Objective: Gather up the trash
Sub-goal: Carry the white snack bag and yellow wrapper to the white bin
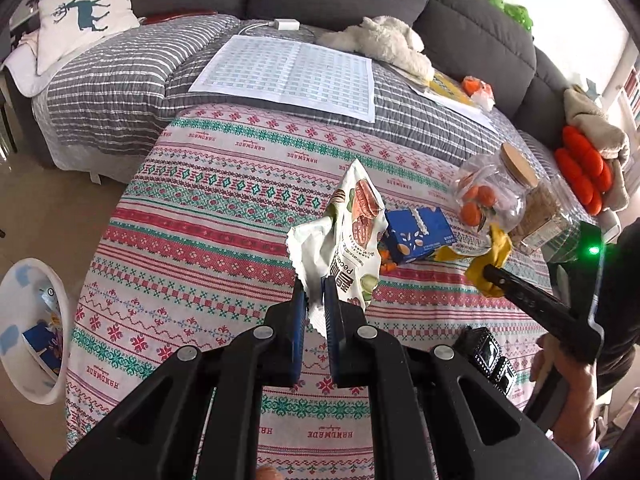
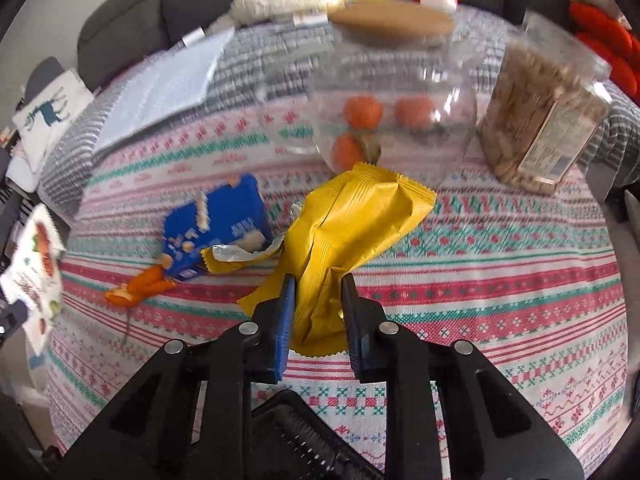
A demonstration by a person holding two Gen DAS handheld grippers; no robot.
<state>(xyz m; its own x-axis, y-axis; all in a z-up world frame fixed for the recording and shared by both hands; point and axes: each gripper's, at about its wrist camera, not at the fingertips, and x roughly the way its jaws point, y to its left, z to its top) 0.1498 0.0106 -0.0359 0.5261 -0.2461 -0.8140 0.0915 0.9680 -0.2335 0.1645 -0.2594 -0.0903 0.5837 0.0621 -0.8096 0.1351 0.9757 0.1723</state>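
Left wrist view: left claw (image 1: 316, 286) pinching pecan snack bag (image 1: 352, 232) by one thin edge, could slip out. Right claw (image 2: 318, 286) squeezing yellow wrapper (image 2: 352, 216); might drag blue carton (image 2: 216, 224) or bump glass jar (image 2: 396, 112).

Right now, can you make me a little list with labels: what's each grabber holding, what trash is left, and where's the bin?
left gripper: shut on nut packet
right gripper: shut on yellow wrapper
trash left on table: blue carton, orange peel
not trash: glass jar with oranges inside
bin: white bin, on floor beside table, left wrist view
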